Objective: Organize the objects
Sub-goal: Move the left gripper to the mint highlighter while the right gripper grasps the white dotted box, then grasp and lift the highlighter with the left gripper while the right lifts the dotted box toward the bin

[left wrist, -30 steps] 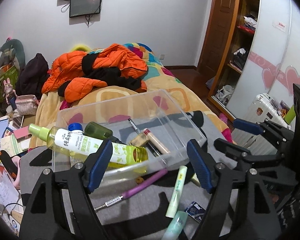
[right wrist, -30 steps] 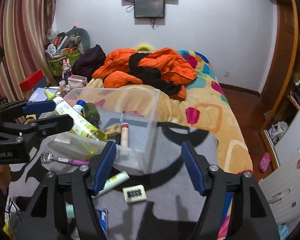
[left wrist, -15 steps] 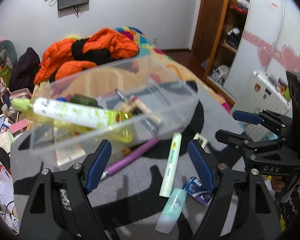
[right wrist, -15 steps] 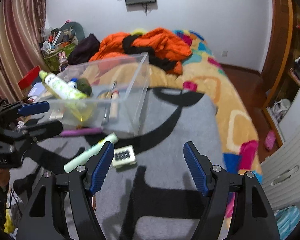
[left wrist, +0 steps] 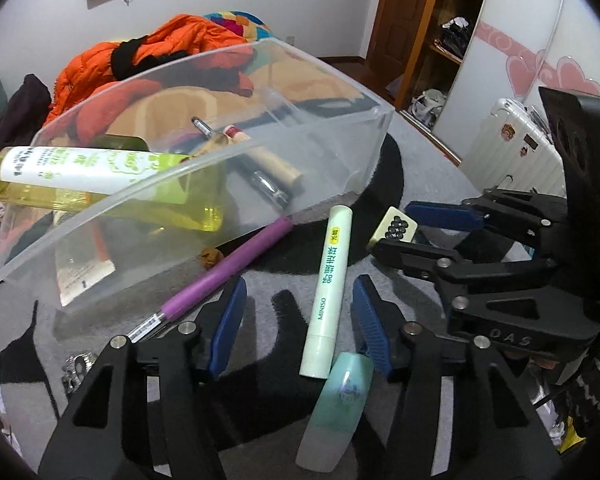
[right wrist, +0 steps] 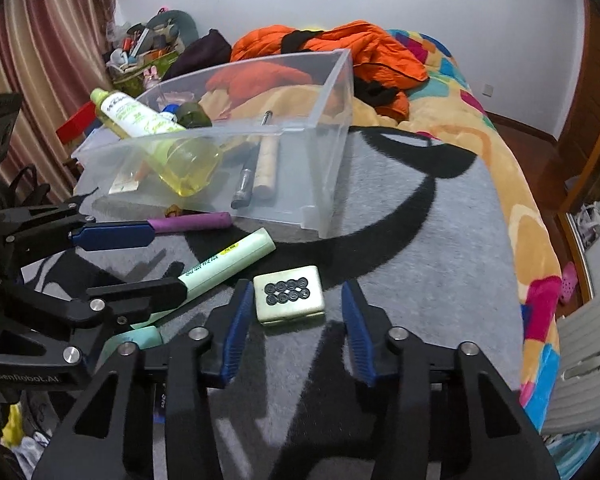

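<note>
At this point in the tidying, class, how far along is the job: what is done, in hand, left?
Done: the yellow bottle and several pens lie in the clear bin. In hand: nothing gripped yet; the left gripper, its jaws just closing, straddles the pale green tube, the right gripper the mahjong tile. Left: those two, the purple pen and the mint tube.

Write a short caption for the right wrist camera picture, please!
Right gripper straddles a mahjong tile on the grey blanket, jaws closing but not yet touching, near the clear bin.
</note>
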A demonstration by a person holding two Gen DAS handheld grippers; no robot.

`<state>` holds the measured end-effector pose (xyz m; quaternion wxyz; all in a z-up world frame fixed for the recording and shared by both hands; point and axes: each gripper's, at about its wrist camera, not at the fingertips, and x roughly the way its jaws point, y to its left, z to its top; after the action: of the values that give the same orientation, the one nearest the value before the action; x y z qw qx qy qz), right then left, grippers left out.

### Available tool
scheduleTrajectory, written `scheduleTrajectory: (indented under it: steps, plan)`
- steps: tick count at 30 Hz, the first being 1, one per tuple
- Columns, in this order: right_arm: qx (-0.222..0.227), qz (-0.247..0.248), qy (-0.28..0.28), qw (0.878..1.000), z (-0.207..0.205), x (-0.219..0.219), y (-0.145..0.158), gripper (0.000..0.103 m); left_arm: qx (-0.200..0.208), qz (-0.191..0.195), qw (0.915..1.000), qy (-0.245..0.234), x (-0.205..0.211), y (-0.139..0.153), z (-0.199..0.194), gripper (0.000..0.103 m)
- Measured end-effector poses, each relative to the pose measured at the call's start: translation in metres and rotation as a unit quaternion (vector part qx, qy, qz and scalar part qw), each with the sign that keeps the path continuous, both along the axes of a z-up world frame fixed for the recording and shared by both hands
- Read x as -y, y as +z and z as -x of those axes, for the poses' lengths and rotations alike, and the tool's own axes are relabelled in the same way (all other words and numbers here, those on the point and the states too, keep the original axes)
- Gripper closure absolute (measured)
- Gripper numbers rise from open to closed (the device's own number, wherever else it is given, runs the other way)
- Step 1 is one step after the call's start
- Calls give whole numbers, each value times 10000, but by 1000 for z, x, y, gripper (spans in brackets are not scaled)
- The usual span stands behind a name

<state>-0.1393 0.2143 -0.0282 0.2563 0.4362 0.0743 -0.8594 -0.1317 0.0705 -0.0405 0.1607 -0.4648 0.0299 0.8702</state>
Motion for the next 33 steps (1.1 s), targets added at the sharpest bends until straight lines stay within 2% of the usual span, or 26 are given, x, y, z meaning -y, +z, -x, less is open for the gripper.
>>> scheduleTrajectory:
  steps: [1,3,10,13,16,21,25,33]
  plan:
    - [-19,-34,-15,10000,0,0,-2,71,25,5,10000,-38,-1,-1,1,50]
    - [-25,37,-20,10000,1,-3,-1,71,66,52,9999,-92,-5,-4,4,55]
    - [44,258,-212,9994,-1,-22,1,71,85,250,9995,-191,-19,-11,13,61]
    - [43,314,-268,9991,-3,-27,4,71,-12,348,9990,-266,-26,-11,14,71]
    - [25,349,-313,9989,-3,-30,6,71,-101,457,9979,-438,-34,-10,12,87]
    - [-29,389,-336,9987,-6,-31,12,71,-316,552,9968,-487,-35,-3,3,88]
    - [-131,413,-323,9985,-10,-30,21,71,-485,484,9968,-417,-27,10,-4,88]
    - [-368,517,-306,9975,-13,-25,43,71,-910,159,9956,-177,-5,42,-20,88]
